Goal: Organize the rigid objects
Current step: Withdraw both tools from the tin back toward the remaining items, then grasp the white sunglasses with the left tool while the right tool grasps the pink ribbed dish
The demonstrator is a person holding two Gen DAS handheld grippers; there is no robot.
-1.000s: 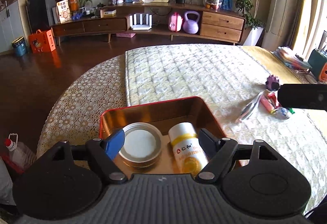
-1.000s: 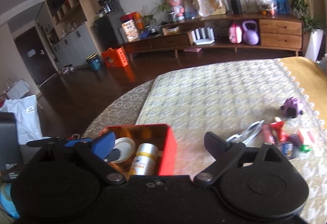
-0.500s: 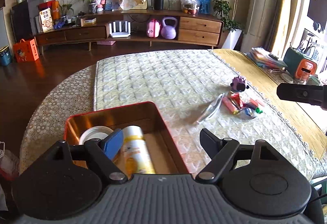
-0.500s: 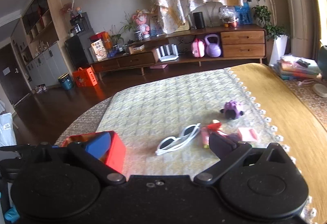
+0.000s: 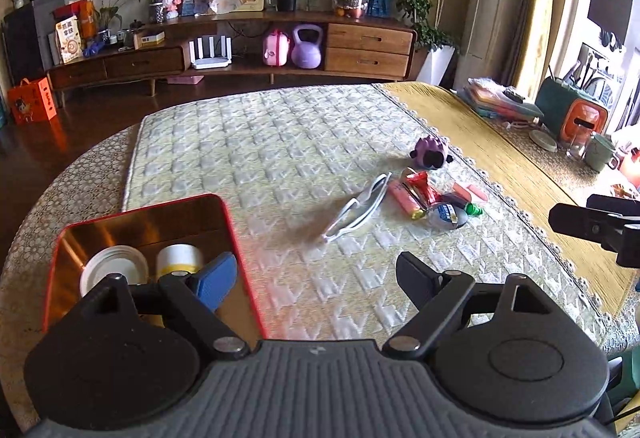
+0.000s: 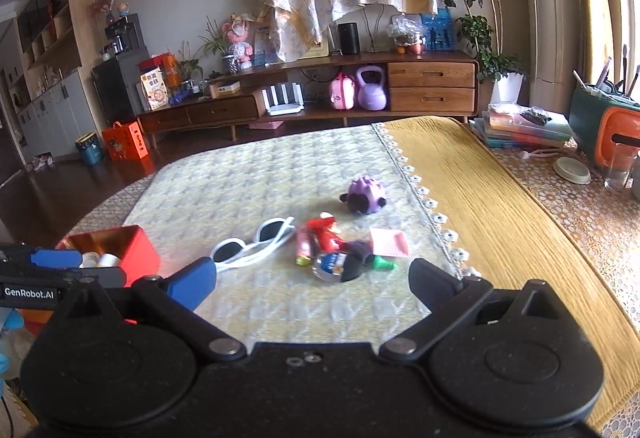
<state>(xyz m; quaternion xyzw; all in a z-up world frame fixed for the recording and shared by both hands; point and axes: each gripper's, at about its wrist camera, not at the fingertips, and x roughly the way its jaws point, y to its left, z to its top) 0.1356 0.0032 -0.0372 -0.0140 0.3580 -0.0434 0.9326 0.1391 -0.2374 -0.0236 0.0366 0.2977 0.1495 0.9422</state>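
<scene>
A red tin box (image 5: pixel 224 222) (image 6: pixel 138 250) with a gold inside sits at the table's left and holds a round white-lidded tin (image 5: pixel 114 270) and a white and yellow bottle (image 5: pixel 178 258). White sunglasses (image 5: pixel 356 206) (image 6: pixel 252 246) lie mid-table. Beside them is a pile of small items: a pink tube (image 5: pixel 406 198), a red wrapped piece (image 6: pixel 324 230), a pink card (image 6: pixel 388 242), and a purple toy (image 5: pixel 430 152) (image 6: pixel 364 194). My left gripper (image 5: pixel 316 274) is open and empty by the box's right edge. My right gripper (image 6: pixel 312 278) is open and empty, near the pile.
A yellow runner (image 6: pixel 480 198) covers the table's right part. Books (image 6: pixel 520 126), an orange and green case (image 6: pixel 612 126), a lid (image 6: pixel 572 170) and a glass (image 6: pixel 618 166) stand at the far right. A wooden sideboard (image 6: pixel 360 90) lines the back wall.
Both grippers have swung to the right, away from the red box and toward the sunglasses and the pile. Both stayed open and empty.
</scene>
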